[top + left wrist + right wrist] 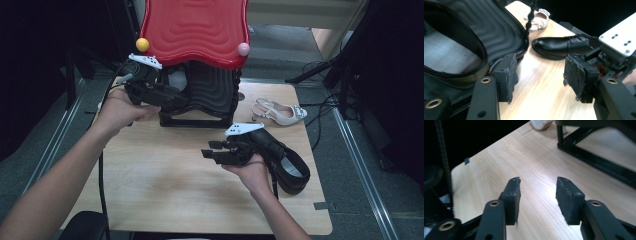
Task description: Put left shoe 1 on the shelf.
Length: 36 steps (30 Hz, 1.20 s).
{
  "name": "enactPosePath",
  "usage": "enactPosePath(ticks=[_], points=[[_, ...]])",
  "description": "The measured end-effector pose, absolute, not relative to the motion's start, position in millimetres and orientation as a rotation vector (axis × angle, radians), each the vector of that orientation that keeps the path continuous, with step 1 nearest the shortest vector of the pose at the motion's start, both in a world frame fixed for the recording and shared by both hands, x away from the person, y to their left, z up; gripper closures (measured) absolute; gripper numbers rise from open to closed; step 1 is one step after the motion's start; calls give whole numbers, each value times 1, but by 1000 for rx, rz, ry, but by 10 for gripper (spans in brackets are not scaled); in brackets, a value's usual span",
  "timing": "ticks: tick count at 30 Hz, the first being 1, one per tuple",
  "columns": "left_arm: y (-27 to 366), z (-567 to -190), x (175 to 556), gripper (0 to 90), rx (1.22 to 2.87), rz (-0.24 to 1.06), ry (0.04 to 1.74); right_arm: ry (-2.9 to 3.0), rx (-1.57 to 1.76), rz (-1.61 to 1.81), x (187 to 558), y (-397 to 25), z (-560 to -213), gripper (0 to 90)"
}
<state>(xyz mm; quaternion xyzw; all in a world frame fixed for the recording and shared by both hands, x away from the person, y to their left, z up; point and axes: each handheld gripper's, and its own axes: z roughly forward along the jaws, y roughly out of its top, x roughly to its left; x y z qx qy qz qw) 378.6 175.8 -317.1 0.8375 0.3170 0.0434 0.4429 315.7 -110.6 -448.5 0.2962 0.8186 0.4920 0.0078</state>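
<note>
Dim room, black at the edges; overhead light glares off the surface (541,187) between the right claw (537,192) jaws, everything soft.

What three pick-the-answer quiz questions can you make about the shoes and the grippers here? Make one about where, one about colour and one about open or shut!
1. Where does the black shoe lie?
A. On the table, by the right gripper
B. On the red top of the rack
C. On the floor

2. What colour is the sandal near the table's far right edge?
A. Green
B. White
C. Blue

3. How do the left gripper jaws stand?
A. Shut on the shoe
B. Shut on nothing
C. Open, holding nothing

Answers:
1. A: the high view shows it on the wood next to the person's right hand.
2. B: its straps look white in the high view.
3. C: bare table shows between the pads in the left gripper view.
</note>
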Motion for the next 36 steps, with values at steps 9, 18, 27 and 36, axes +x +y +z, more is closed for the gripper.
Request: enactPosePath(ticks=[9,18,27,36], points=[[168,-352,368,427,2096,91,789,2587,1025,1482,307,-132,-452,495],[165,-385,354,427,2112,78,803,2586,1005,1446,296,-150,-452,524],[168,-410,339,426,2101,44,810,2599,997,1408,288,-160,-461,531],[173,-437,323,425,2086,0,826,2559,1088,1396,279,-183,-462,557]])
